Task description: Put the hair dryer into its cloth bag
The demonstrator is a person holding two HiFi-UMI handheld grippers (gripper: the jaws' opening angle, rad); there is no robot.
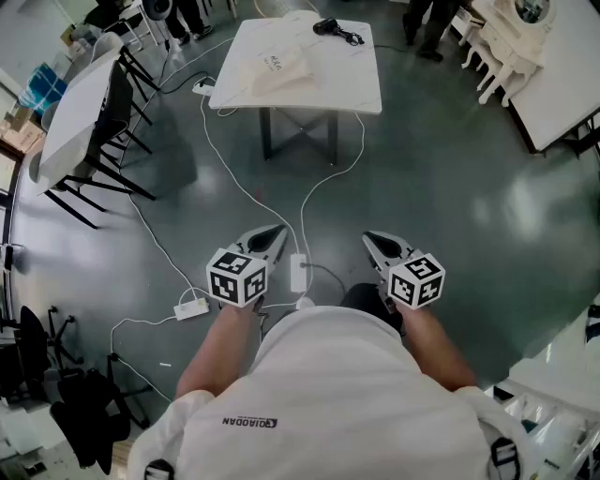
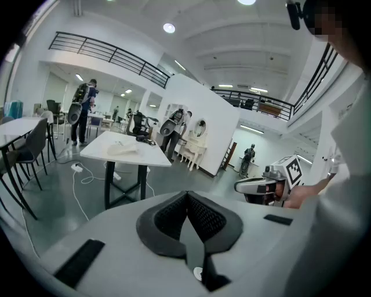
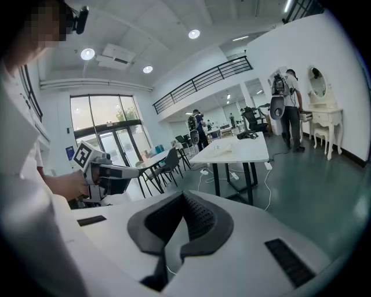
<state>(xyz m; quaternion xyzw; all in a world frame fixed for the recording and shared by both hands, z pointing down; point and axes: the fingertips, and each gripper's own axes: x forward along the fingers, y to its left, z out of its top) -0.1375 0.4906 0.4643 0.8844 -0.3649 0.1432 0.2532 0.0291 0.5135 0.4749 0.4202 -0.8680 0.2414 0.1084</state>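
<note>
A black hair dryer (image 1: 328,27) with its cord lies at the far edge of a white table (image 1: 356,80) well ahead of me. A pale cloth bag (image 1: 279,66) lies on the same table, left of the dryer. In the left gripper view the bag (image 2: 123,149) and dryer (image 2: 141,138) show small on that table. The right gripper view shows the dryer (image 3: 248,134) and bag (image 3: 223,147) too. My left gripper (image 1: 278,231) and right gripper (image 1: 368,237) are held close to my body, over the floor, both shut and empty.
White cables (image 1: 246,187) and power strips (image 1: 298,272) trail across the grey floor between me and the table. Black chairs (image 1: 103,141) and another table stand at the left. White furniture (image 1: 511,37) is at the right. People stand beyond the table (image 1: 427,23).
</note>
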